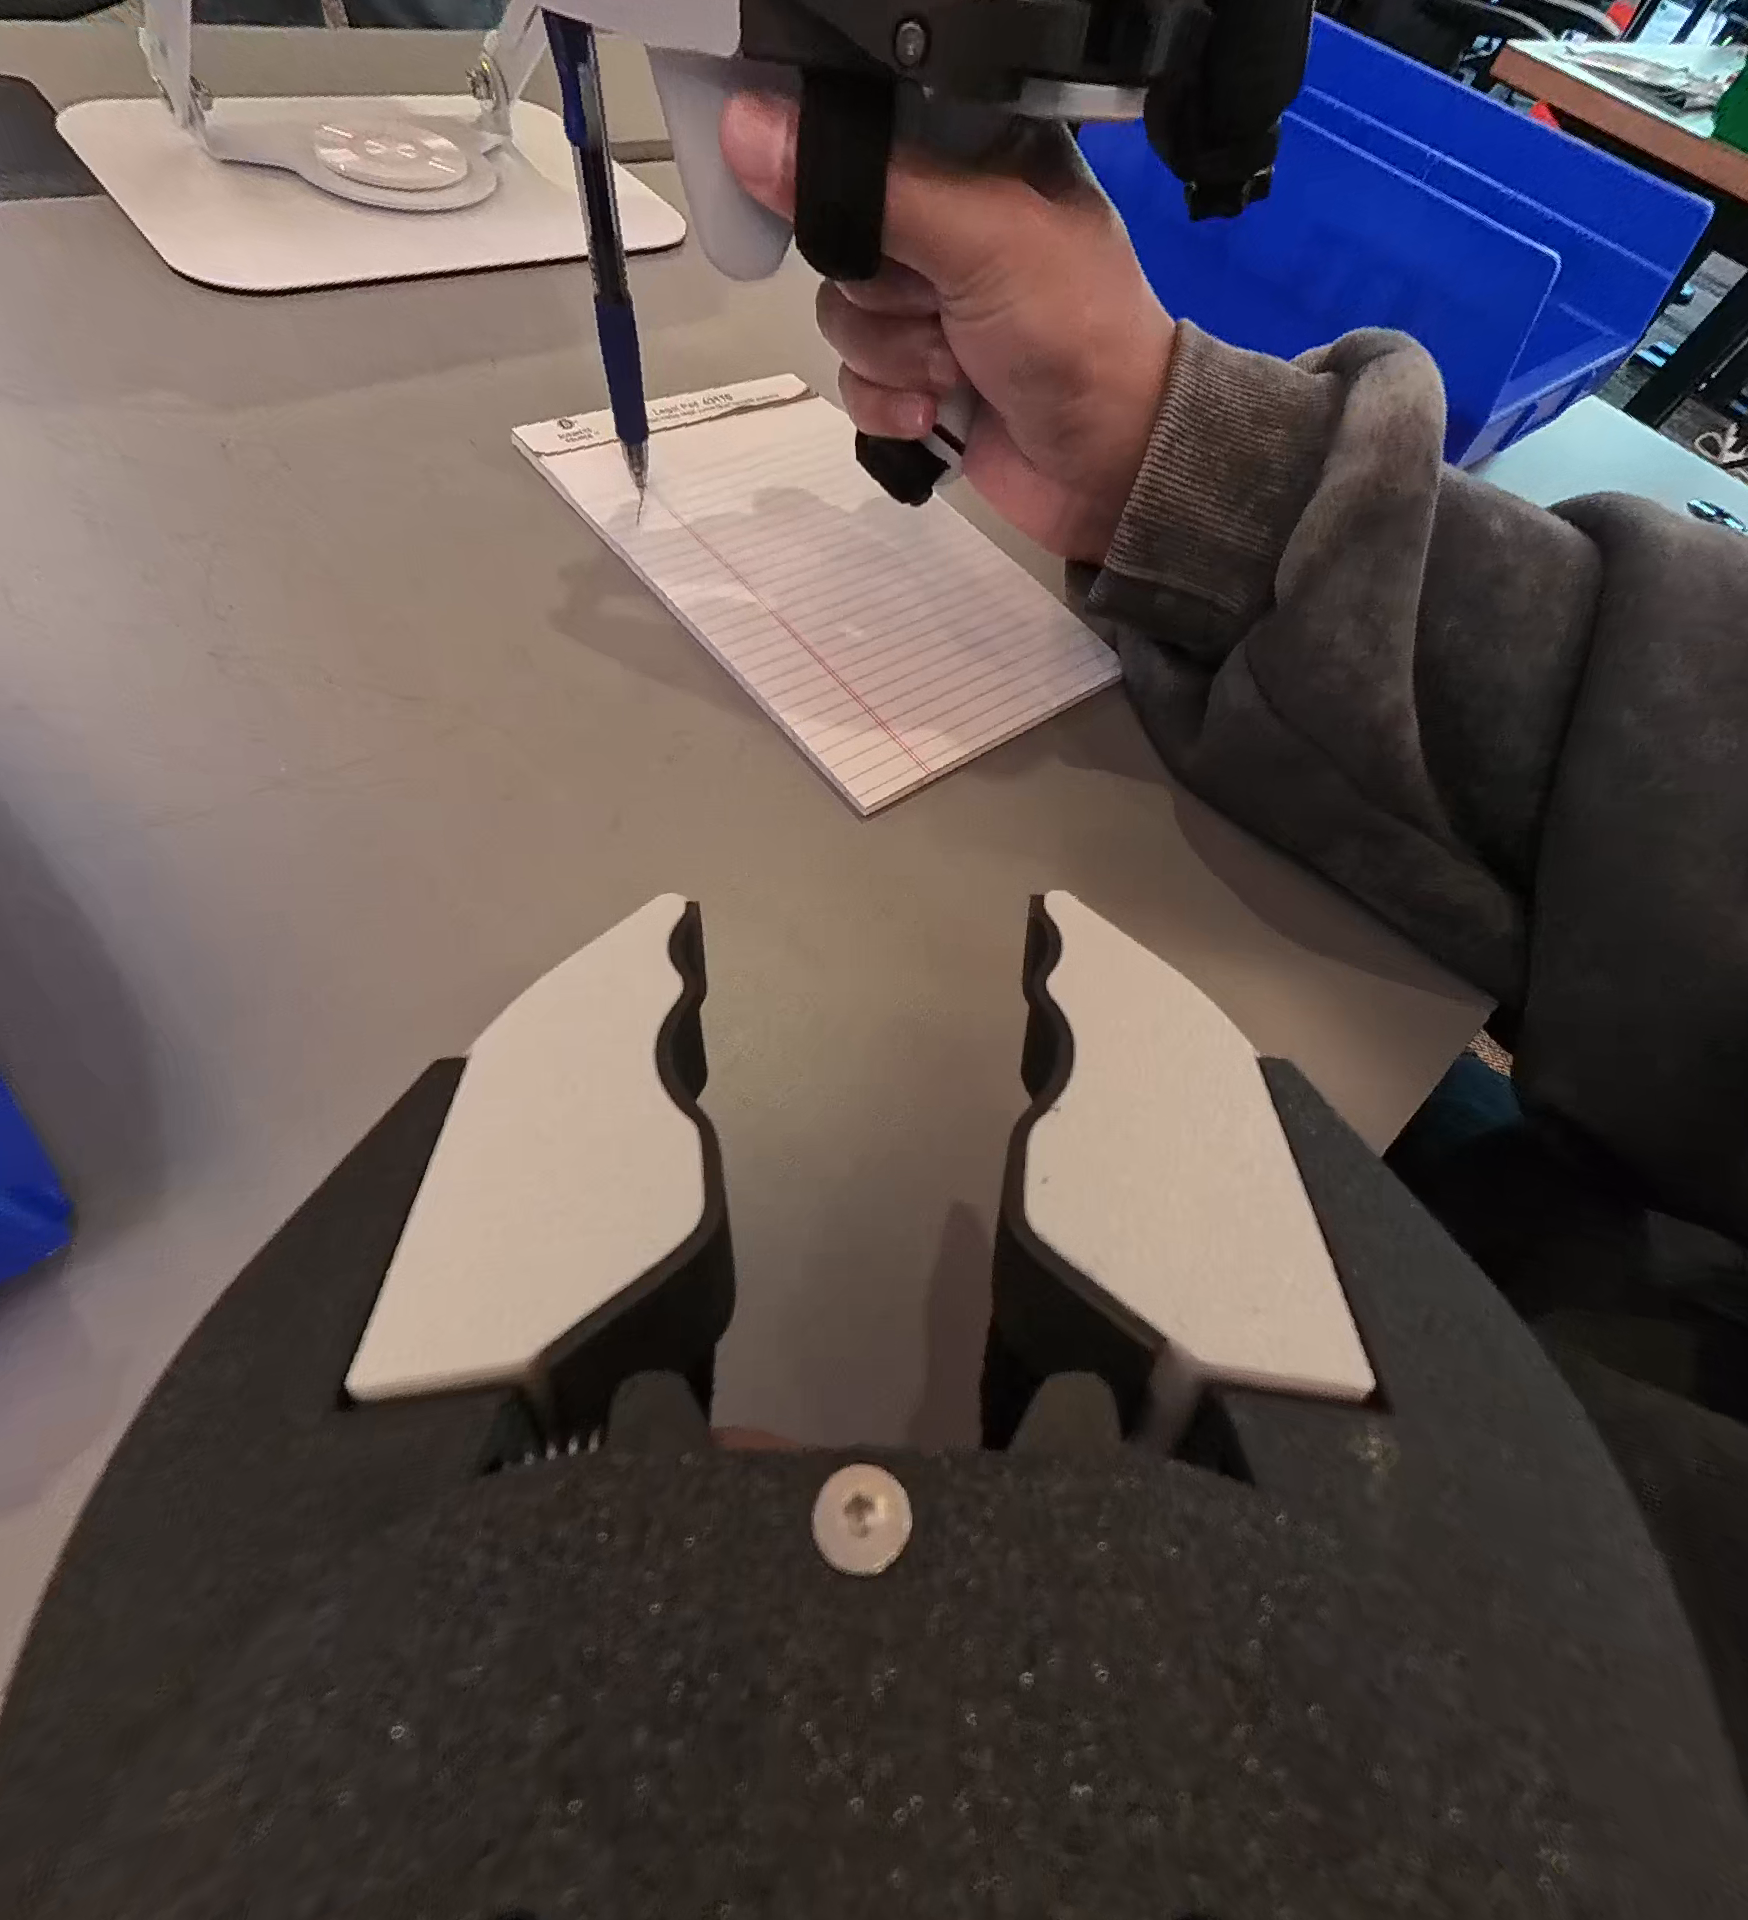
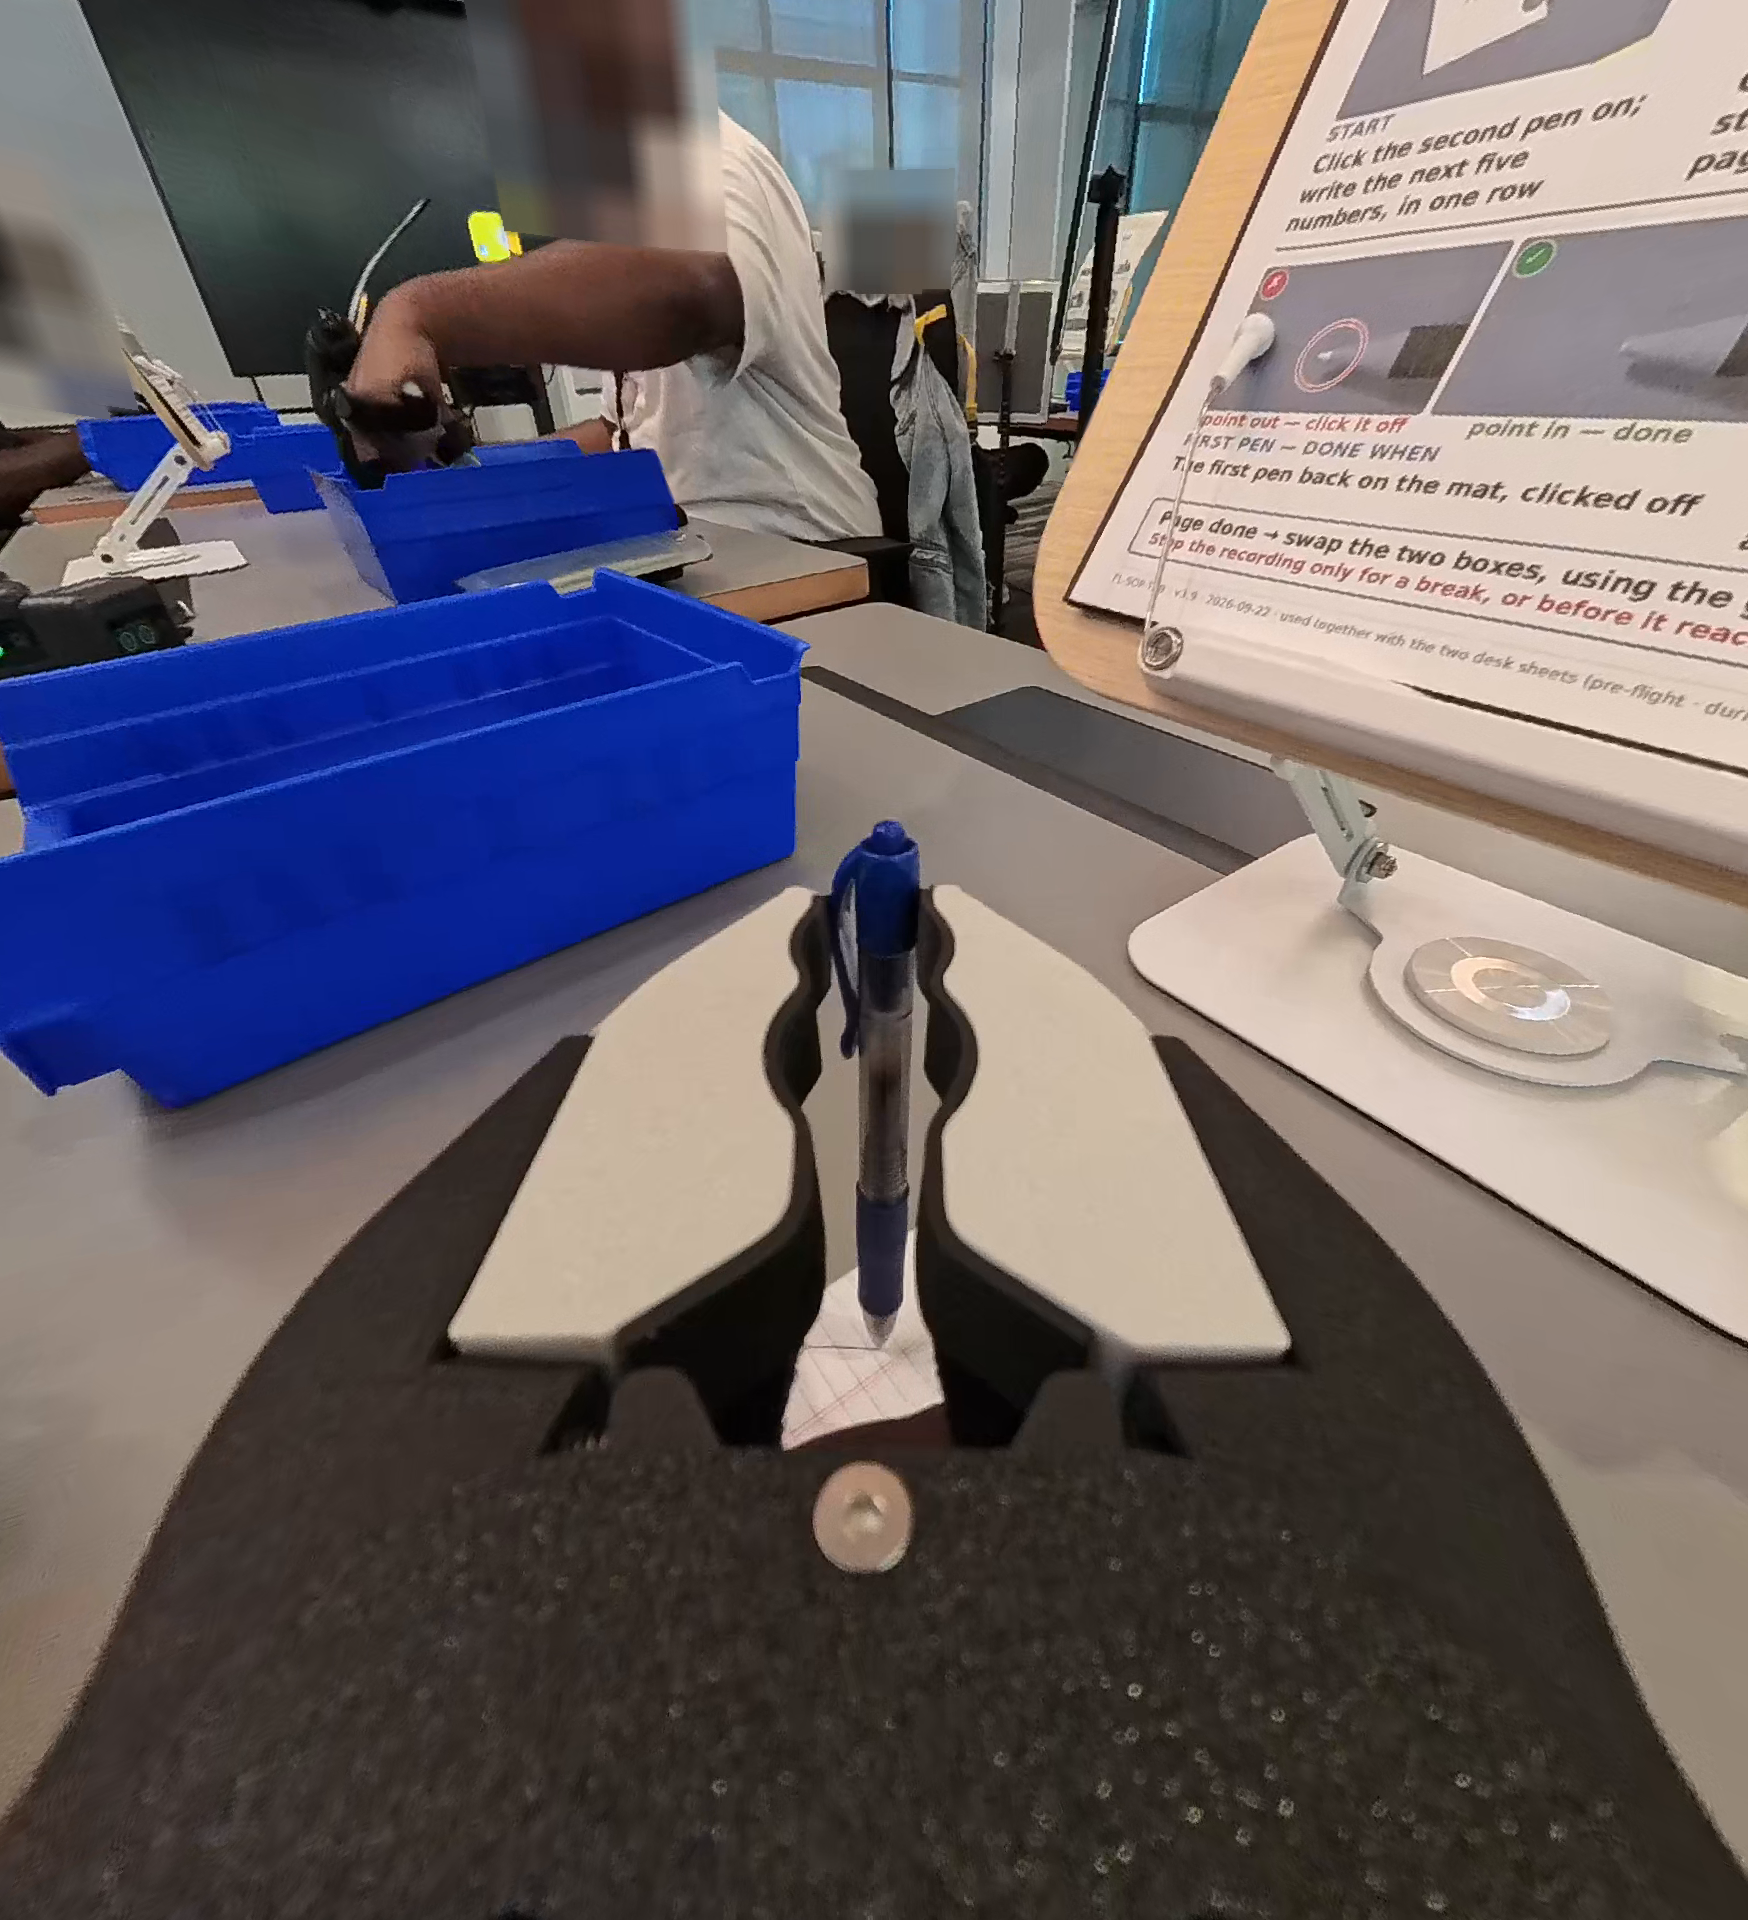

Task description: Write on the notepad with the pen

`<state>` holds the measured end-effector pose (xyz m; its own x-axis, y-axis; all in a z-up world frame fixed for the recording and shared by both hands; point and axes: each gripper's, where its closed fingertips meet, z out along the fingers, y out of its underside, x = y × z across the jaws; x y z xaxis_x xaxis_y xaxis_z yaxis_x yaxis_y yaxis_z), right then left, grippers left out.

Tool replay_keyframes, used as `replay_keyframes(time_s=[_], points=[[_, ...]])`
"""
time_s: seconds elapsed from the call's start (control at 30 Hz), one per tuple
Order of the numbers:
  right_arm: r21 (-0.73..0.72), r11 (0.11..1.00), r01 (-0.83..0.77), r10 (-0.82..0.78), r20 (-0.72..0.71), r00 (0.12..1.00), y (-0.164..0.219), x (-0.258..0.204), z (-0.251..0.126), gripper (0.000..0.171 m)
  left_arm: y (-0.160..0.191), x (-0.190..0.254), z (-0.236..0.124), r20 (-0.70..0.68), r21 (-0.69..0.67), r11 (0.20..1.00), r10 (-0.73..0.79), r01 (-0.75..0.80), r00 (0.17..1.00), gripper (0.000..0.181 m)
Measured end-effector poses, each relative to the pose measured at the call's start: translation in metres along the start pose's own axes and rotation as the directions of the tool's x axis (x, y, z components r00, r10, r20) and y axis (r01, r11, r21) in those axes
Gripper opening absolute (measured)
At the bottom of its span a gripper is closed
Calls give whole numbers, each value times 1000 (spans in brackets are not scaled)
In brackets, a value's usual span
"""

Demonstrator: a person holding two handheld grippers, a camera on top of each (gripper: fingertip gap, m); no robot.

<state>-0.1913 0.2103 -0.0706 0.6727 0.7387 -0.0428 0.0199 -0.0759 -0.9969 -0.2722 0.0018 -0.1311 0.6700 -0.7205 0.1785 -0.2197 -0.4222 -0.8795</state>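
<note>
A white lined notepad (image 1: 818,592) lies on the grey table. My right gripper (image 2: 875,914) is shut on a blue pen (image 2: 882,1091) near its clip end. The pen (image 1: 608,281) stands almost upright with its tip on the pad's top left corner. A slice of the pad (image 2: 865,1382) shows under the tip between the right fingers. A hand in a grey sleeve (image 1: 1015,353) holds the right gripper above the pad. My left gripper (image 1: 865,925) is open and empty, above bare table just short of the pad's near edge.
A white stand base (image 1: 371,187) sits behind the pad and carries a tilted instruction board (image 2: 1472,364). A blue bin (image 2: 382,831) stands to the left, another blue bin (image 1: 1452,260) to the right. Other people work at tables (image 2: 579,416) farther back. One gripper's finger ends stand about 25 cm off the other's.
</note>
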Motion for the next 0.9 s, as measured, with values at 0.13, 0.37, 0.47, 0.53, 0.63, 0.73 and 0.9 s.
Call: replay_keyframes(time_s=[0.13,0.37,0.47,0.53,0.63,0.73,0.9], points=[[5,1000,-3,3,-8,1000,0,4,-1,15,0,0,0,0,-3,1000,1,-1,1000,59],[3,1000,-14,14,-7,1000,0,6,-3,15,2,1,1,-5,-10,1000,3,-3,1000,58],[-1,1000,-18,18,-9,1000,0,6,-5,15,2,1,1,-5,-11,1000,5,-5,1000,58],[-2,1000,-17,17,-12,1000,0,5,-8,15,2,2,2,-5,-12,1000,6,-6,1000,58],[-4,1000,-16,16,-19,1000,0,4,-13,15,2,4,2,-4,-13,1000,14,-14,1000,58],[-6,1000,-21,21,-24,999,1,3,-18,15,2,5,2,0,-16,1000,23,-23,1000,58],[-14,1000,-23,22,-31,999,2,0,-24,15,2,8,1,1,-15,999,29,-29,1000,57]])
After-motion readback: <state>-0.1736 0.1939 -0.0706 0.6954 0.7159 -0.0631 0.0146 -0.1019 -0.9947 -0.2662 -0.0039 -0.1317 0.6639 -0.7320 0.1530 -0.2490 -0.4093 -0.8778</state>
